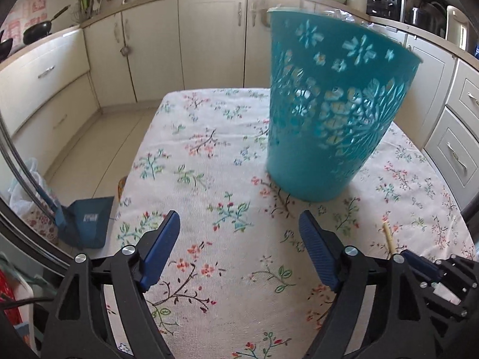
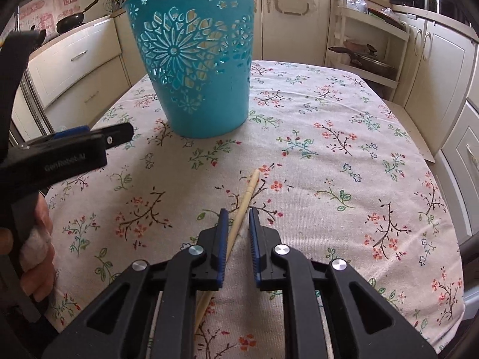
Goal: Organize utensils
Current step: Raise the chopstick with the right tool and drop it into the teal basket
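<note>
Grippers work over a floral tablecloth [image 2: 344,125]. Left gripper [image 1: 239,239] hangs with its jaws wide and nothing between them, near the teal basket [image 1: 326,119], which stands upright on the far left of the cloth. Right gripper [image 2: 238,227] has narrow jaws straddling a chopstick [image 2: 247,196] lying on the cloth; one pad touches it, the other stands just off.
</note>
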